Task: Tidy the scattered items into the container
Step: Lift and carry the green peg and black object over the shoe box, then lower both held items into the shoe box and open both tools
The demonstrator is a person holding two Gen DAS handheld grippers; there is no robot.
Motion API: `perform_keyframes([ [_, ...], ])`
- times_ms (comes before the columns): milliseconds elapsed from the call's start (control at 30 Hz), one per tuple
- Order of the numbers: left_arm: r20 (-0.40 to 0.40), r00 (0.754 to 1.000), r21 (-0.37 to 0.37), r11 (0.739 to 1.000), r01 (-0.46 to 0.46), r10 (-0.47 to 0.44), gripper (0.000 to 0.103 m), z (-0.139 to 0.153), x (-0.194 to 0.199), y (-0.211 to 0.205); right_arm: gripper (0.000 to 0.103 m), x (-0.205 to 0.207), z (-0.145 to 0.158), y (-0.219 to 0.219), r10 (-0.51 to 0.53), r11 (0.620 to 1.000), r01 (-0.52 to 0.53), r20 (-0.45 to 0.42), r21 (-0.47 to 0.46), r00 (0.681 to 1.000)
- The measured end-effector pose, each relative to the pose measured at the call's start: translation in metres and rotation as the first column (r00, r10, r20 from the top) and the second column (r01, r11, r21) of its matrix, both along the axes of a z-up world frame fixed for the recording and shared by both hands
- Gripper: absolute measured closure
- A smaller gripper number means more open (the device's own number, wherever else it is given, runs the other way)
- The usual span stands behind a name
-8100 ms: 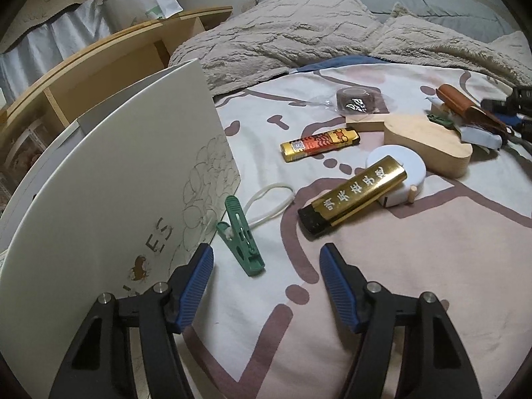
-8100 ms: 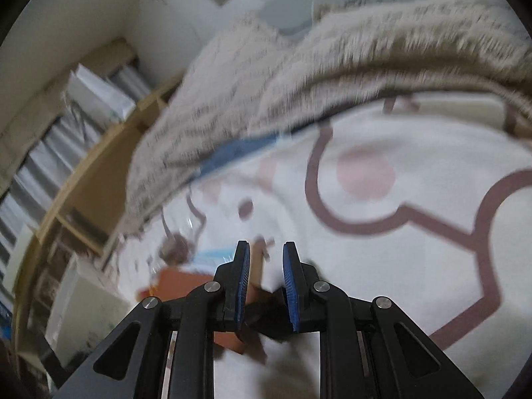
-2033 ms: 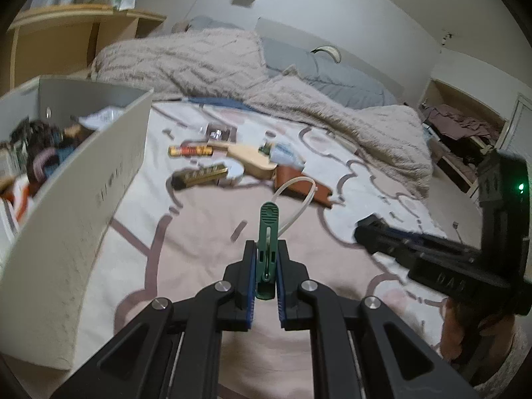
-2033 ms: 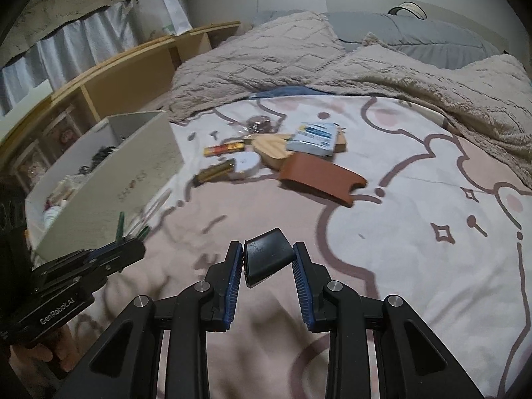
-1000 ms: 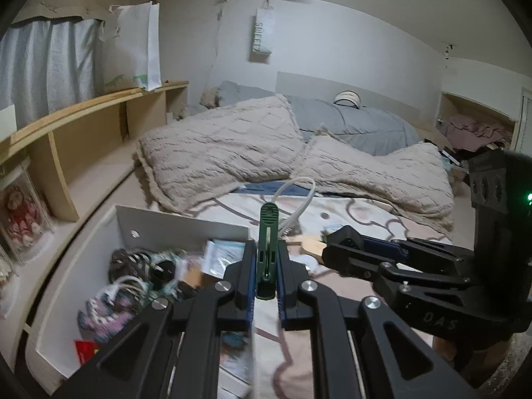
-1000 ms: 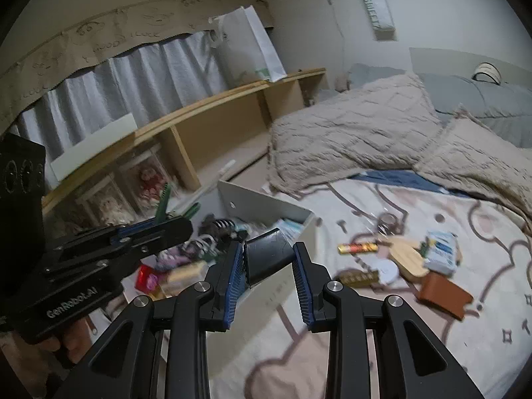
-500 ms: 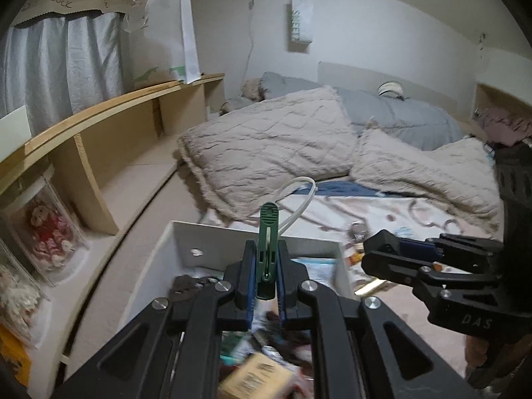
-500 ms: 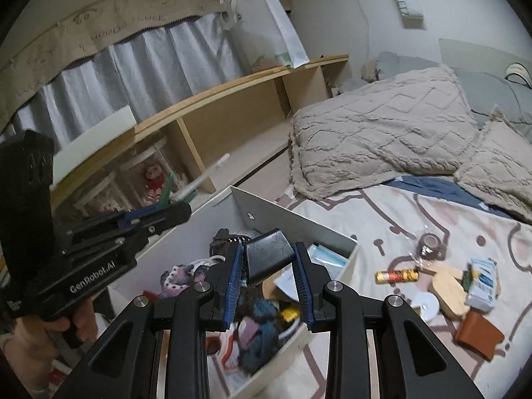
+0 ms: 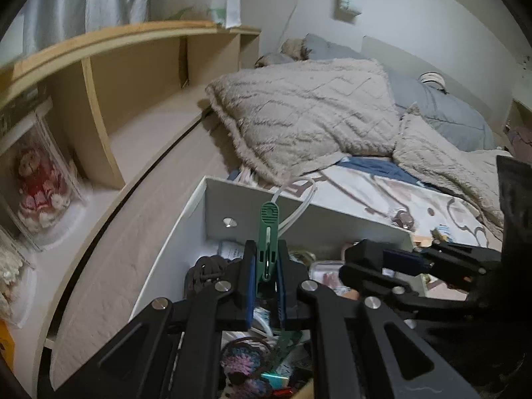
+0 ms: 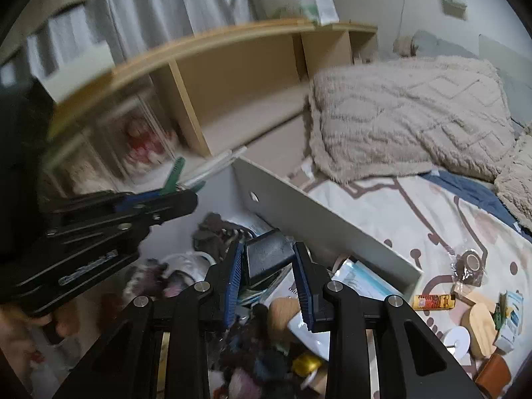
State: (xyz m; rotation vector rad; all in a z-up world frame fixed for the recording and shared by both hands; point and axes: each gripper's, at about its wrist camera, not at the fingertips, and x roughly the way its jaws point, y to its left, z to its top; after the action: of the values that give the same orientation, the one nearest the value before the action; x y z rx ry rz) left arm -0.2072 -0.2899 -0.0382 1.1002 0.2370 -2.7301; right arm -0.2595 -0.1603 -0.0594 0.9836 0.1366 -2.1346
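**Both grippers over the box, loads not yet released**

The left gripper [image 9: 266, 286] is clamped on a green clothespin [image 9: 268, 242] with a white cord loop; the right gripper [image 10: 267, 276] is clamped on a black rectangular case [image 10: 266, 256]. Both hang above the open white box [image 10: 319, 226], already crowded. Step in hand: deposit. Next move, judged: open both grippers. Several items remain on the bed [image 10: 432, 219].

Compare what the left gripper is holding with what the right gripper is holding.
The left gripper clamps a thin green clothespin with a white cord; the right gripper clamps a wider black block, so its jaws stand wider. Both hang over the white box.
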Motion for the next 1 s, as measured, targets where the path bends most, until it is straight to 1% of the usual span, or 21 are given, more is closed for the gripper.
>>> perform_keyframes([
  [133, 0.041, 0.999, 0.074, 0.997, -0.023, 0.020, 0.092, -0.010, -0.013, -0.008, 0.072, -0.011, -0.014, -0.012, -0.009, 1.000, 0.008, 0.031, 0.030, 0.999],
  [233, 0.063, 0.998, 0.082, 0.996, -0.027, 0.022, 0.092, -0.013, -0.023, -0.006, 0.072, -0.021, -0.025, -0.012, -0.024, 0.999, 0.022, 0.084, 0.027, 0.996],
  [300, 0.079, 0.997, 0.085, 0.996, -0.023, 0.017, 0.092, -0.015, -0.029, -0.003, 0.072, -0.029, -0.031, -0.011, -0.027, 1.000, 0.024, 0.138, 0.018, 0.990],
  [400, 0.107, 0.994, 0.098, 0.995, -0.019, 0.008, 0.092, -0.021, -0.038, 0.003, 0.072, -0.036, -0.033, -0.006, -0.047, 0.999, 0.050, 0.177, -0.008, 0.983],
  [433, 0.115, 0.993, 0.099, 0.995, -0.018, 0.006, 0.092, -0.023, -0.040, 0.005, 0.068, -0.037, -0.034, -0.005, -0.050, 0.999, 0.053, 0.184, -0.010, 0.982],
  [467, 0.122, 0.992, 0.096, 0.995, -0.017, 0.005, 0.092, -0.024, -0.043, 0.006, 0.055, -0.037, -0.035, -0.004, -0.048, 0.999, 0.051, 0.191, -0.012, 0.980],
  [500, 0.134, 0.991, 0.088, 0.996, -0.016, 0.004, 0.092, -0.027, -0.046, 0.008, 0.050, -0.035, -0.035, -0.004, -0.043, 0.999, 0.047, 0.190, -0.016, 0.981],
  [533, 0.141, 0.990, 0.082, 0.996, -0.015, 0.004, 0.092, -0.028, -0.048, 0.009, 0.047, -0.033, -0.034, -0.004, -0.036, 0.999, 0.041, 0.183, -0.022, 0.983],
  [600, 0.159, 0.987, 0.080, 0.997, -0.019, 0.006, 0.092, -0.033, -0.052, 0.010, 0.047, -0.028, -0.031, -0.005, -0.021, 0.999, 0.027, 0.158, -0.030, 0.987],
  [667, 0.177, 0.984, 0.089, 0.996, -0.029, 0.013, 0.092, -0.038, -0.057, 0.009, 0.047, -0.027, -0.030, -0.005, -0.009, 0.999, 0.015, 0.152, -0.039, 0.988],
  [833, 0.208, 0.977, 0.079, 0.994, -0.072, 0.054, 0.092, -0.047, -0.061, 0.003, 0.047, -0.029, -0.033, -0.001, -0.012, 0.998, 0.022, 0.168, -0.056, 0.986],
  [933, 0.219, 0.974, 0.094, 0.993, -0.078, 0.055, 0.092, -0.050, -0.061, 0.000, 0.047, -0.032, -0.035, 0.001, -0.019, 0.997, 0.034, 0.191, -0.072, 0.981],
  [967, 0.223, 0.973, 0.094, 0.992, -0.079, 0.057, 0.091, -0.050, -0.061, 0.000, 0.047, -0.032, -0.035, 0.001, -0.019, 0.997, 0.034, 0.197, -0.074, 0.980],
  [1000, 0.229, 0.971, 0.090, 0.992, -0.089, 0.066, 0.085, -0.050, -0.061, -0.001, 0.047, -0.032, -0.036, 0.000, -0.017, 0.997, 0.033, 0.199, -0.073, 0.980],
])
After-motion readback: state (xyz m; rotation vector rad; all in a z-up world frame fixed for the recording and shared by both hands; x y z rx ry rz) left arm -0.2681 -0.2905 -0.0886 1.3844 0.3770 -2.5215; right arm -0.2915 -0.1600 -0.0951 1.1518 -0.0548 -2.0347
